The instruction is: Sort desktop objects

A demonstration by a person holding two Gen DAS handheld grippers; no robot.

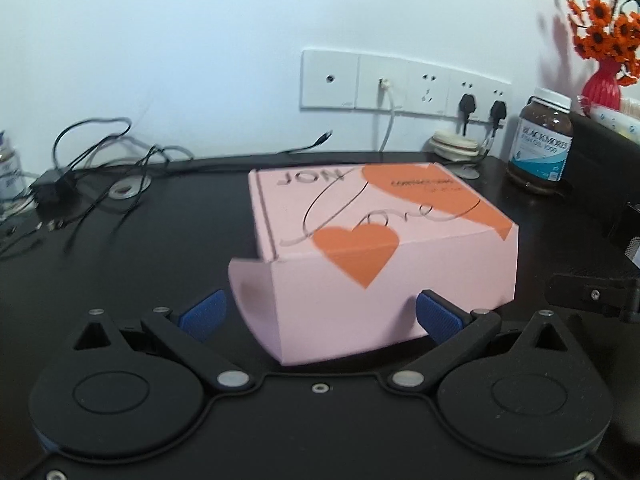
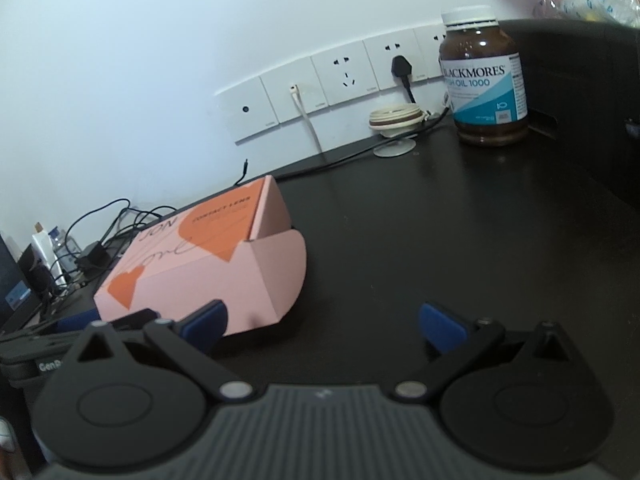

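A pink cardboard box (image 1: 304, 308) printed with orange hearts lies on the black desk (image 1: 160, 248), one side flap sticking out. My left gripper (image 1: 320, 316) is open wide, and the box's near end sits between its blue fingertips (image 1: 202, 314). In the right wrist view the same box (image 2: 224, 280) lies to the left. My right gripper (image 2: 324, 324) is open with only bare desk between its fingers; its left fingertip (image 2: 206, 322) stands in front of the box's near corner. A brown Blackmores fish oil bottle (image 2: 486, 80) with a white cap stands at the back right.
The bottle (image 1: 540, 148) stands beside a black block (image 2: 580, 100). A red vase of orange flowers (image 1: 604, 80) is behind it. Tangled black cables and an adapter (image 1: 92, 152) lie at the back left. A cream cord reel (image 2: 396, 118) sits under the wall sockets (image 1: 404, 84).
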